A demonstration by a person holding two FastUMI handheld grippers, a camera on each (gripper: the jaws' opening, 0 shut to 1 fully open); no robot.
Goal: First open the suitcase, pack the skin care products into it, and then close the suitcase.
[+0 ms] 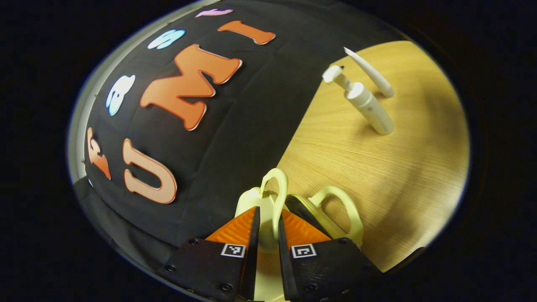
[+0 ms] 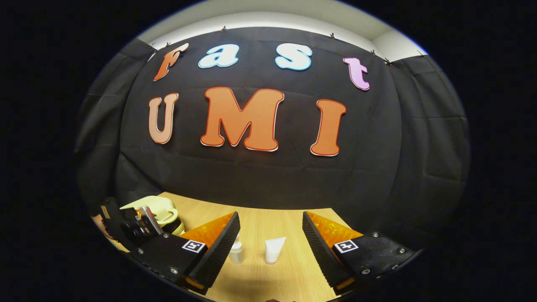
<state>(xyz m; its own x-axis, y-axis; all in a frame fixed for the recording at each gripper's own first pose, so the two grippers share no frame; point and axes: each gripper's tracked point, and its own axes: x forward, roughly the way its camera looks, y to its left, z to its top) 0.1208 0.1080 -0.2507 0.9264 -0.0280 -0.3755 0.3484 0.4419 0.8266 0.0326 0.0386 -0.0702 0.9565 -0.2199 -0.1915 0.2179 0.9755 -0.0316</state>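
Left gripper (image 1: 268, 228), lower centre, clamped on pale yellow suitcase handle (image 1: 280, 197); right gripper (image 2: 268, 247) spread wide; 2 items, white pump bottle (image 1: 369, 107) and white tube (image 1: 371, 71), upper right on wooden table (image 1: 356, 167).

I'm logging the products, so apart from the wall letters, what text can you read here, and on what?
Pump bottle: a small mark, too small to read.
Tube: no text visible.
Suitcase handle: none.
Left hand-held gripper and right hand-held gripper: square coded markers, no words.
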